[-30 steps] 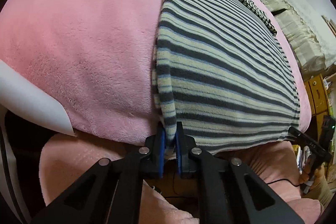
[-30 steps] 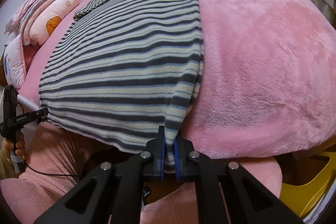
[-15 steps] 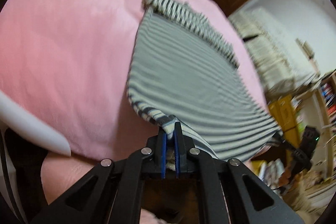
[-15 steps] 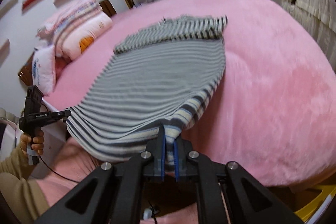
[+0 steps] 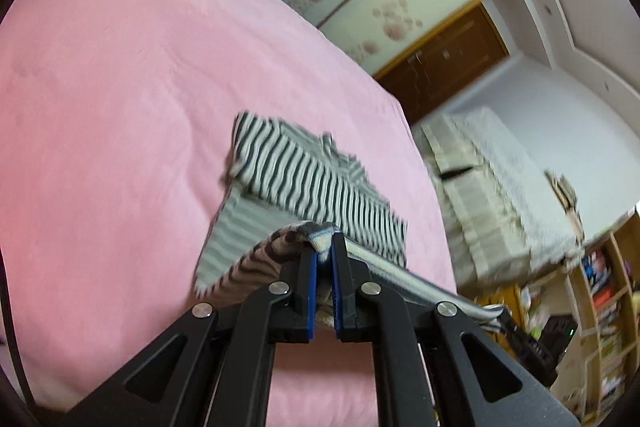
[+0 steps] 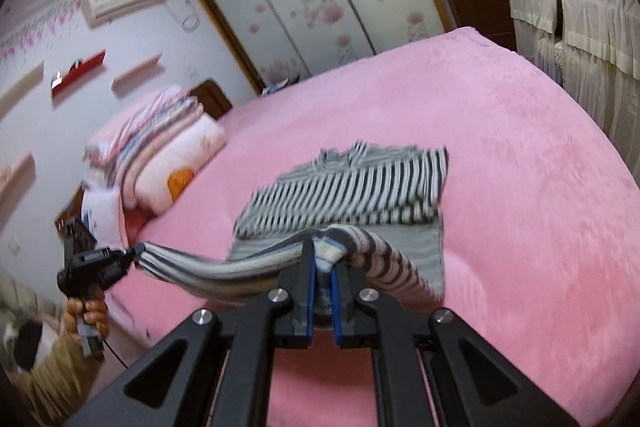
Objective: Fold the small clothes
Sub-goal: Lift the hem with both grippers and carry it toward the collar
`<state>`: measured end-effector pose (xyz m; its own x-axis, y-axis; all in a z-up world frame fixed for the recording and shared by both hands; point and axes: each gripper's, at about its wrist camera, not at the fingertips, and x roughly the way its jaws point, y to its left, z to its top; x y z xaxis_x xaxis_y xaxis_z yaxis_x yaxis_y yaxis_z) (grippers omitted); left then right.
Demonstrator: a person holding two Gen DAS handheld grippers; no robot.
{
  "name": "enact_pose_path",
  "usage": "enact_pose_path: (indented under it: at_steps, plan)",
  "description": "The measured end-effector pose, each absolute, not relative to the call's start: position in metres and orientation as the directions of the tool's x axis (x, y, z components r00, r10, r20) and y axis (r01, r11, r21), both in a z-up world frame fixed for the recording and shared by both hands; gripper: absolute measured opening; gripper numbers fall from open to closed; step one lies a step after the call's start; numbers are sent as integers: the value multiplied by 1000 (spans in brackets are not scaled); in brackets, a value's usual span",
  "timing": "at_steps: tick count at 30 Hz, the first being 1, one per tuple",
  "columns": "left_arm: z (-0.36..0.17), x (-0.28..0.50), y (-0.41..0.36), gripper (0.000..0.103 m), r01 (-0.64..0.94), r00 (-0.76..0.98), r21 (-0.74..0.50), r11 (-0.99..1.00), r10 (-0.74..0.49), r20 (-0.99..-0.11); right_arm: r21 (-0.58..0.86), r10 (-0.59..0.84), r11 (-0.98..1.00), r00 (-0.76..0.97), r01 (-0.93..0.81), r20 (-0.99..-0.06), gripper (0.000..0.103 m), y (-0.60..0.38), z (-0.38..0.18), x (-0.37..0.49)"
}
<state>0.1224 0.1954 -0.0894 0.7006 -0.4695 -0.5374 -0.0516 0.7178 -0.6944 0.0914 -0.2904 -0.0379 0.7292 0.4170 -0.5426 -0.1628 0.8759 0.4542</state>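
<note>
The striped top is pinched at its hem by the left gripper and right gripper (both clamped), raised over the bed.

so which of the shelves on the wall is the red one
The red wall shelf, in the right wrist view, is the second from the left in the upper row, left of the air conditioner. The other shelves are pale beige.

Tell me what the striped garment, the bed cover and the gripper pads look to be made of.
Striped garment: soft knit, probably cotton; it drapes limply and looks matte. Bed cover: pink plush fleece, going by its fuzzy nap. Pads of the left hand-held gripper: blue, smooth, likely rubber or plastic; hard to tell.
</note>
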Motion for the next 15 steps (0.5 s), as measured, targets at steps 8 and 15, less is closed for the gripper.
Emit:
enact_pose_path:
  at_steps: [8, 15]
  plan:
    - [-103, 253, 181, 4, -139, 698, -672, 728, -409, -587, 483, 389, 870, 738, -98, -551, 6, -297, -51, 205]
    - [-148, 365, 166, 4, -196, 656, -642, 742, -387, -648, 483, 332, 875, 708, 14, -623, 6, -309, -105, 309]
